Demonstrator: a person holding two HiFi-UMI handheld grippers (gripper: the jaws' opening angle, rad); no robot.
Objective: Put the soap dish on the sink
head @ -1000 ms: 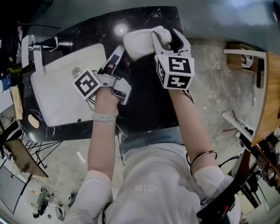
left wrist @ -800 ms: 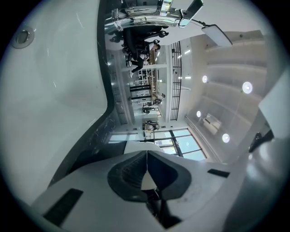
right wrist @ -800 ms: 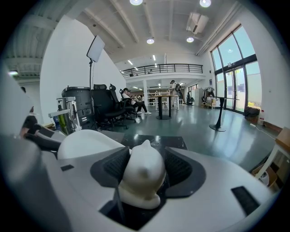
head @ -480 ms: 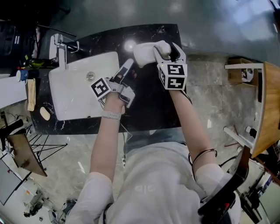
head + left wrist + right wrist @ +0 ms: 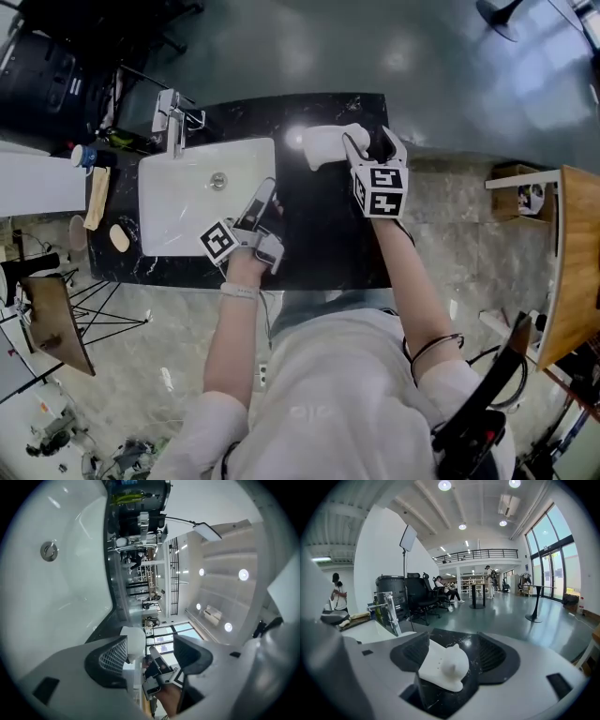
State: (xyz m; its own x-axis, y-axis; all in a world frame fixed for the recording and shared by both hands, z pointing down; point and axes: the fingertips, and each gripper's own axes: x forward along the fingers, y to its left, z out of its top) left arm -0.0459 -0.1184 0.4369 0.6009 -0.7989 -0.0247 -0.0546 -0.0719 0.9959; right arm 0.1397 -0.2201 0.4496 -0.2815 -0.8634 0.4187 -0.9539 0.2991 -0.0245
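Observation:
The white soap dish (image 5: pixel 323 145) lies on the black counter (image 5: pixel 319 239), just right of the white sink basin (image 5: pixel 183 211). My right gripper (image 5: pixel 367 142) stands over its right end. In the right gripper view the soap dish (image 5: pixel 443 665) sits between the jaws, close to the left pad; the jaws are opening and do not press on it. My left gripper (image 5: pixel 264 194) hovers near the basin's right rim, away from the dish, its jaws opening with nothing between them. In the left gripper view, past the left gripper (image 5: pixel 150 653), the soap dish (image 5: pixel 133 641) and the right gripper (image 5: pixel 159 677) show farther off.
A chrome faucet (image 5: pixel 173 112) stands behind the basin, whose drain (image 5: pixel 217 180) shows at its middle. A bottle (image 5: pixel 84 155), a wooden piece (image 5: pixel 97 197) and an oval bar (image 5: pixel 119 237) lie on the counter's left end. A wooden table (image 5: pixel 577 262) is at the right.
My left gripper drew back from the soap dish toward the counter's near edge and its jaws opened. The right jaws spread wider around the dish. The head view pulled back.

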